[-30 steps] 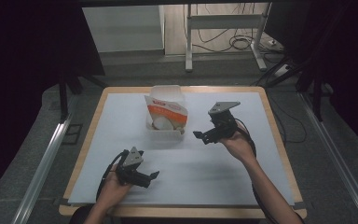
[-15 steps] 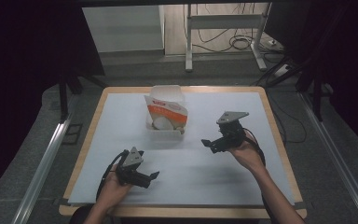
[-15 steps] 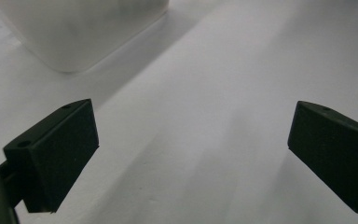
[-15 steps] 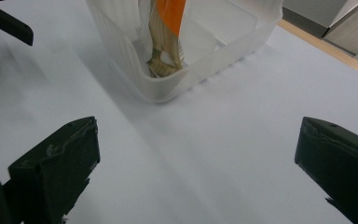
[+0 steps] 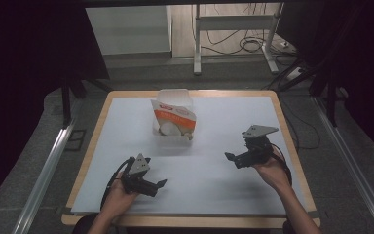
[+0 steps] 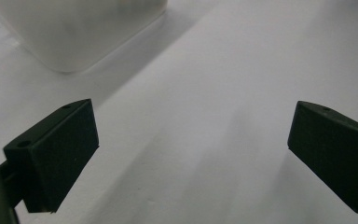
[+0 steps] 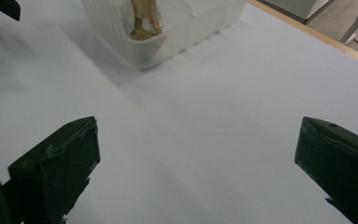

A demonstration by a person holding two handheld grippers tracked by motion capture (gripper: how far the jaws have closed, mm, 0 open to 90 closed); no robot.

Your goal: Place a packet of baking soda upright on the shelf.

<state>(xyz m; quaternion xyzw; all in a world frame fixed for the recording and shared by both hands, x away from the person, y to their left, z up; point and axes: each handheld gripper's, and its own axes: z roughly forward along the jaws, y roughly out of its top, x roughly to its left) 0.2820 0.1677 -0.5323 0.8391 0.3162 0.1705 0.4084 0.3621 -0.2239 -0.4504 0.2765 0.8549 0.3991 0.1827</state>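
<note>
A clear white plastic tub (image 5: 172, 135) stands at the middle back of the table, with an orange and white bag (image 5: 174, 118) upright inside it. My left gripper (image 5: 159, 187) rests low at the near left, open and empty, its jaws pointing right. In the left gripper view the left gripper (image 6: 191, 140) has a corner of the tub (image 6: 74, 32) ahead at upper left. My right gripper (image 5: 232, 161) is held at the right, open and empty, pointing left toward the tub. The right gripper (image 7: 196, 154) looks at the tub (image 7: 168, 32) and the bag's bottom edge (image 7: 142, 21).
A white sheet covers the wooden-edged table (image 5: 292, 146). Bare white surface lies between both grippers and the tub. The wooden rim (image 7: 317, 37) shows at upper right in the right gripper view. Cables and a metal stand (image 5: 233, 29) are on the floor beyond.
My right gripper has drawn back from beside the tub toward the near right and dropped lower. The left gripper has stayed where it was.
</note>
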